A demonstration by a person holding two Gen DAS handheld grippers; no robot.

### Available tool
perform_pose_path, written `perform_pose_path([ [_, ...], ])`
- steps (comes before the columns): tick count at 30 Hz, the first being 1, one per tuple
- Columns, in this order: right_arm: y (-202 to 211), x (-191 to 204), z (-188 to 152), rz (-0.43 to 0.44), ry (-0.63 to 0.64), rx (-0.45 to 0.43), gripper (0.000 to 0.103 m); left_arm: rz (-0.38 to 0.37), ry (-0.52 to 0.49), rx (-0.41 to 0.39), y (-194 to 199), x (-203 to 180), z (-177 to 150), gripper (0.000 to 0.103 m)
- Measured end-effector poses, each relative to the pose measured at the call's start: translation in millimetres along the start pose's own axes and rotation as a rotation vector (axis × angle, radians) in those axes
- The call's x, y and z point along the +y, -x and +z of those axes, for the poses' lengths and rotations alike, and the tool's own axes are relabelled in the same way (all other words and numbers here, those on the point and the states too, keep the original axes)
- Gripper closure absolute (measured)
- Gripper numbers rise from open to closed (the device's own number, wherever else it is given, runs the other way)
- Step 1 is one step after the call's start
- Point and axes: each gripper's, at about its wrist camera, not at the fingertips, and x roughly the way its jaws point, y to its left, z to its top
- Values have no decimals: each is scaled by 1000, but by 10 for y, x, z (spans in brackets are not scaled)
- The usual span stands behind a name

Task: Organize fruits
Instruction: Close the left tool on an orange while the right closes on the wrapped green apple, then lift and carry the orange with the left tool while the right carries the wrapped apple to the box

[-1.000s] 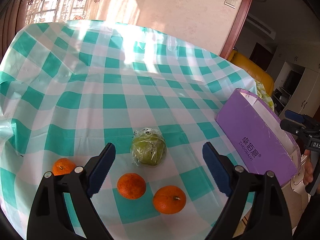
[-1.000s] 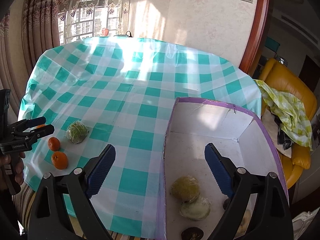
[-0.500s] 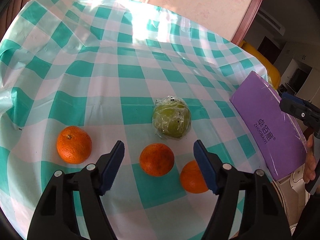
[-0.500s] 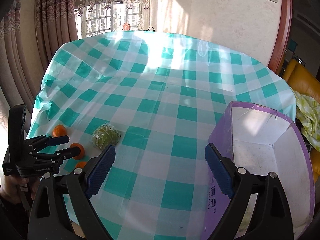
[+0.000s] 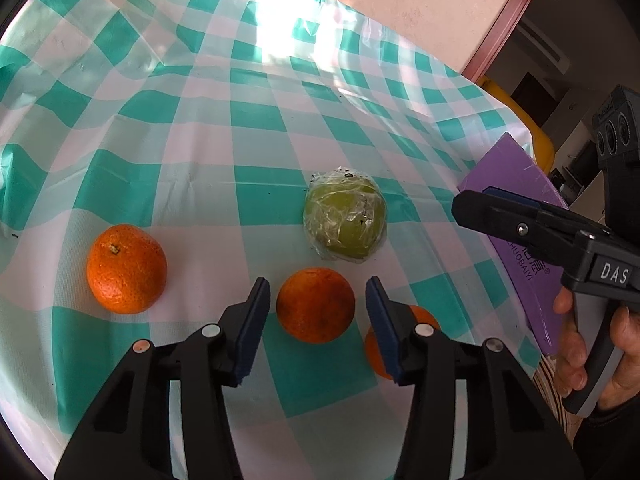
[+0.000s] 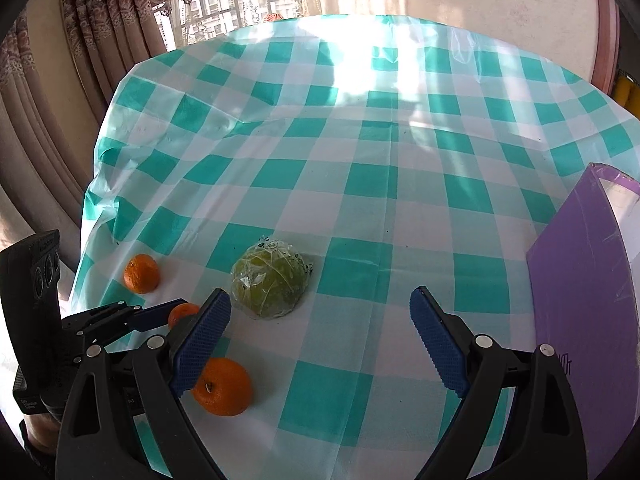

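Three oranges and a plastic-wrapped green fruit (image 5: 346,220) lie on the checked tablecloth. My left gripper (image 5: 317,292) straddles the middle orange (image 5: 316,306). Its jaws are closing, and a thin gap still shows between each pad and the peel. A second orange (image 5: 126,268) sits to the left. The third orange (image 5: 424,316) is half hidden behind the right finger. My right gripper (image 6: 320,312) is wide open and holds nothing. The wrapped green fruit (image 6: 272,284) lies just ahead of its left finger, and the near orange (image 6: 224,388) sits beside that finger.
The purple box (image 6: 580,300) stands at the table's right edge, with its white inside partly in view. A hand (image 5: 576,344) holds the right gripper (image 5: 480,202), which reaches in from the right. Curtains and a window lie beyond the far edge of the table.
My left gripper came down over the middle orange and its jaws narrowed around it. My right gripper swung left, away from the purple box and toward the fruits, and stayed open.
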Motion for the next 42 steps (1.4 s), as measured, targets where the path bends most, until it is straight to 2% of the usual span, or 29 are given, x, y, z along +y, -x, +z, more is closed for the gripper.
perform_pose_path([
  [6,-268,99,50,45,-29,48,15,-8,11,0,-3,23,-8,65],
  [11,-409,157,88,65,-51,68,15,-28,30,-7,8,61,-12,65],
  [19,-605,268,101,81,-49,94,15,-2,88,-42,72,176,-15,66],
  [27,-797,370,104,48,-13,130,29,10,122,-63,111,261,-14,66],
  [35,-808,422,78,-8,46,114,39,9,125,-64,111,270,-13,66],
  [42,-751,386,28,-8,46,88,41,23,117,-67,117,263,-17,66],
])
